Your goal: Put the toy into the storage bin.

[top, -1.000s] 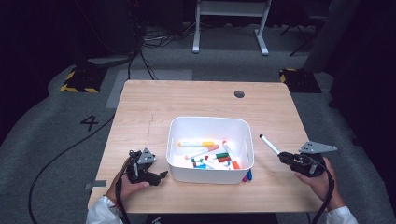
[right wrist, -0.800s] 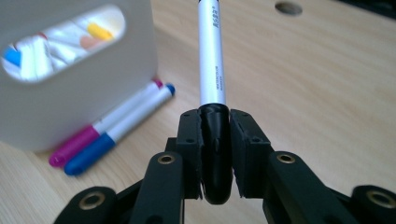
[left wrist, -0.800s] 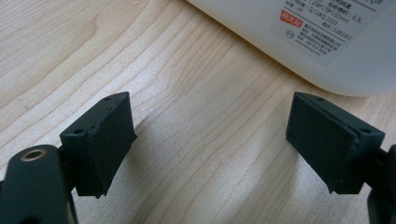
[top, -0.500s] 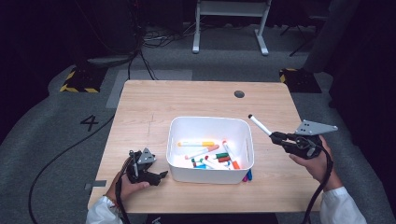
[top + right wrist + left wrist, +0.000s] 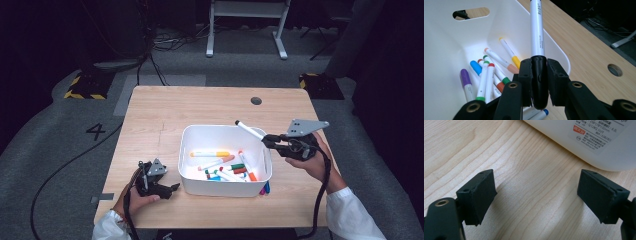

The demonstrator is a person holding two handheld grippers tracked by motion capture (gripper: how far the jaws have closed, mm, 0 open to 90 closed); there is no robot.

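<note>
One black-capped marker [image 5: 537, 32] sits clamped in the right gripper [image 5: 539, 72] above the white bin [image 5: 192, 137].

A wooden table [image 5: 165, 115] bears a white bin [image 5: 200, 180] near centre; two markers [image 5: 263, 189] lie just right.

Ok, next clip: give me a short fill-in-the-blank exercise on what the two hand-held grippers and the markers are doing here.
1. The right hand-held gripper is shut on a white marker by its ____ cap.
2. That marker is held over the ____ bin.
3. The left hand-held gripper stands ____, with bare wooden table between its pads.
4. Two markers lie on the table ____ the bin.

Missing words: black; white; open; outside
</note>
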